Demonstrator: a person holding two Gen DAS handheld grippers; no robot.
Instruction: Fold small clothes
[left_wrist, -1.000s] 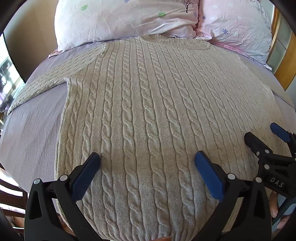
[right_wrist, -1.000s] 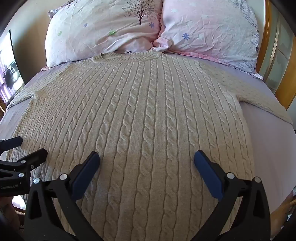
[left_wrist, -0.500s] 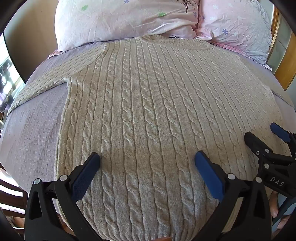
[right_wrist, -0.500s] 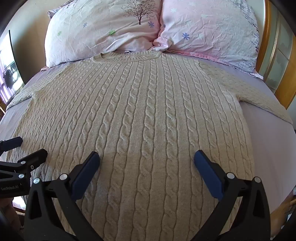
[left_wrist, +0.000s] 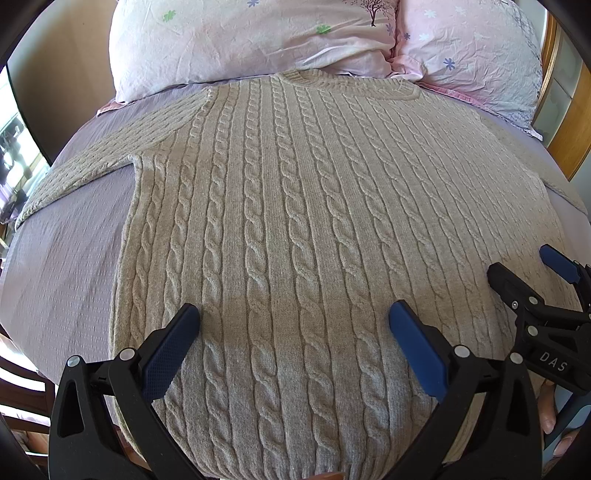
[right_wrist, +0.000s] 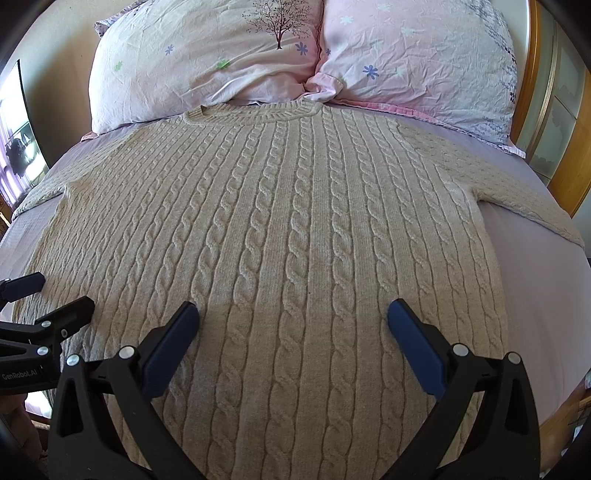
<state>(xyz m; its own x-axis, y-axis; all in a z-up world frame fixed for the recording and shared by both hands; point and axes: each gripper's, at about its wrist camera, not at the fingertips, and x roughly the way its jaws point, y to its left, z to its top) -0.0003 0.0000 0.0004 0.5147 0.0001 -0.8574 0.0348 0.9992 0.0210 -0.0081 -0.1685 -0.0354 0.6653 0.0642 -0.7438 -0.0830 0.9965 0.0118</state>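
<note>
A beige cable-knit sweater (left_wrist: 295, 221) lies flat and face up on the bed, collar toward the pillows, both sleeves spread out to the sides; it also shows in the right wrist view (right_wrist: 295, 240). My left gripper (left_wrist: 293, 314) is open and empty, hovering over the hem's left half. My right gripper (right_wrist: 291, 312) is open and empty over the hem's right half. The right gripper shows at the right edge of the left wrist view (left_wrist: 524, 266). The left gripper shows at the left edge of the right wrist view (right_wrist: 48, 291).
A lilac bed sheet (left_wrist: 62, 266) covers the bed. Two pink flowered pillows (right_wrist: 207, 62) (right_wrist: 417, 66) lie at the head. A wooden headboard or frame (right_wrist: 535, 110) stands at the right. A wooden chair (left_wrist: 22, 402) stands at the bed's near left.
</note>
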